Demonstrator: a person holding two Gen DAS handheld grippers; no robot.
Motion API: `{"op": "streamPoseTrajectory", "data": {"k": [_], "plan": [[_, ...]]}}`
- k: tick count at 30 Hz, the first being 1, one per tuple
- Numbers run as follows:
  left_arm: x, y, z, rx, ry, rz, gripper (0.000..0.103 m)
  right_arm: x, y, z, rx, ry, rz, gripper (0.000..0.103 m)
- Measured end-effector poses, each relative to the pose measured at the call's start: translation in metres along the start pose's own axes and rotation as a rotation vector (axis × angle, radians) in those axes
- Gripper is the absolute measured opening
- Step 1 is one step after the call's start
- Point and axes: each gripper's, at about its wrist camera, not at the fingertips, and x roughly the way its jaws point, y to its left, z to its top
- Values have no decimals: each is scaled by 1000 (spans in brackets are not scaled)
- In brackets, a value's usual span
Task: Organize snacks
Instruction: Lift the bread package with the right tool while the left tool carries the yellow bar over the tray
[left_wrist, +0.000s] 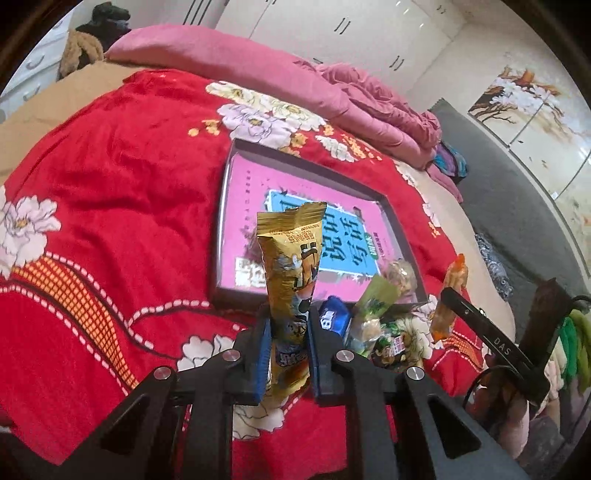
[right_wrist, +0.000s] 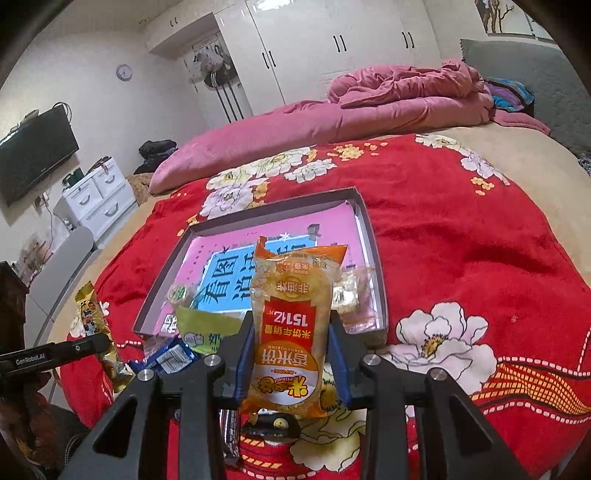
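Box (right_wrist: 369, 225) directly ahead of both grippers; right gripper (right_wrist: 291, 354) clenching upright orange rice-cracker pack (right_wrist: 291, 317), left gripper (left_wrist: 288, 343) clenching upright gold packet (left_wrist: 291, 266); right sits nearer.

The bed (right_wrist: 461, 236) wears a red flowered blanket (left_wrist: 122, 192). On it lie a shallow box (right_wrist: 369, 221), loose snack packets (left_wrist: 384, 332) and a pink quilt (right_wrist: 388, 107).
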Motion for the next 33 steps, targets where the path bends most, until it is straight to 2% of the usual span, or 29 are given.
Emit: {"op": "streamPoseTrajectory", "data": {"k": [19,33], "plan": [[11,-14,50,9,-97,-40,18,-4,-5,35,29,-62,-32,36],[36,-4,68,38,-87,24,18,-3,0,50,21,-76,-69,36]]}}
